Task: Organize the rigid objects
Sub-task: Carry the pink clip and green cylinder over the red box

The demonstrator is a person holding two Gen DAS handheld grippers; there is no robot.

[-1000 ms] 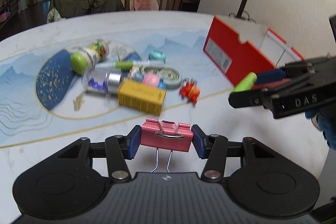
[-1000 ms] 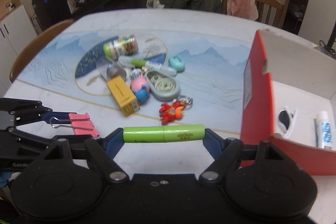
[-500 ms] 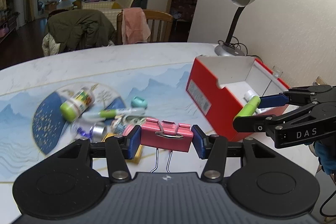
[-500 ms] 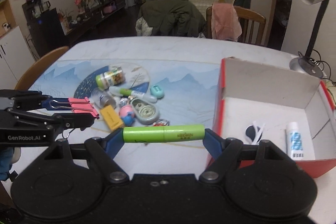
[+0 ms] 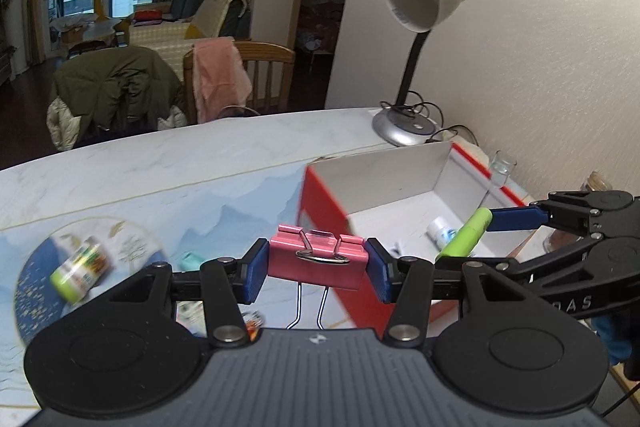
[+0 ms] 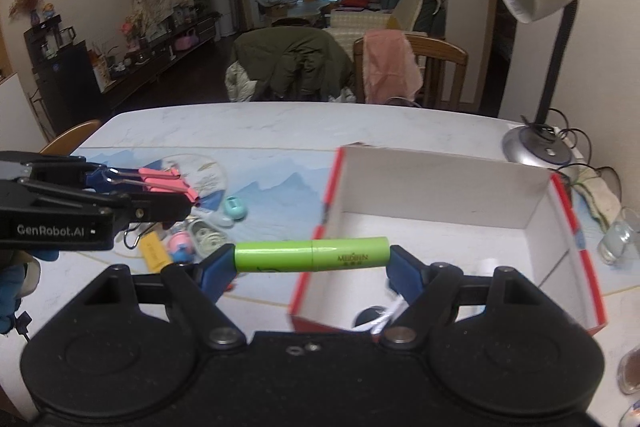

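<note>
Now both loads are in the air near the red box [image 6: 436,187]: the left tool [image 5: 317,263] is clamped on a pink binder clip [image 5: 318,261], and the right tool [image 6: 311,259] grips a green tube [image 6: 311,258] end to end. The tube hangs over the box's near left corner, the clip at nine o'clock of it. Carry each past the red wall before letting go, and lower first, since the tube would likely roll on the table [image 6: 256,123].
</note>
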